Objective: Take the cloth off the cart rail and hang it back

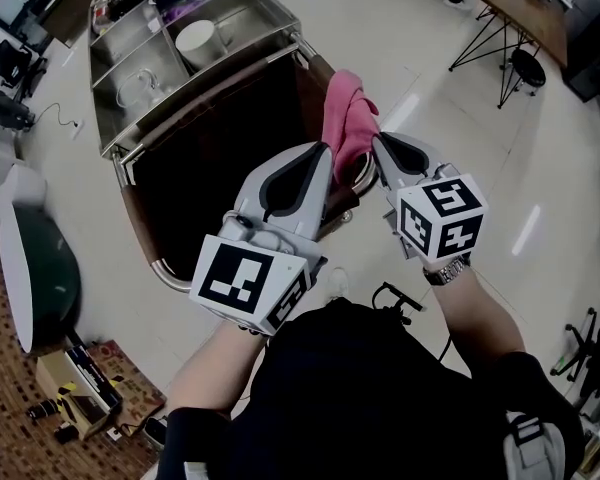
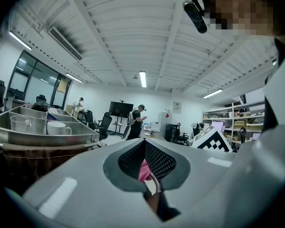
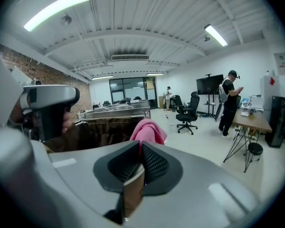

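At the near right corner of a steel service cart, a crumpled pink cloth is draped over the cart's tubular metal rail. The cloth is pinched from both sides. The grey left gripper is closed on its left edge, with pink fabric seen between the dark ribbed pads. The grey right gripper is closed narrowly on its right edge. For a clean removal, both grips should be held firm and the cloth lifted straight up until its hanging folds are clear of the rail, so that nothing is snagged or dropped.
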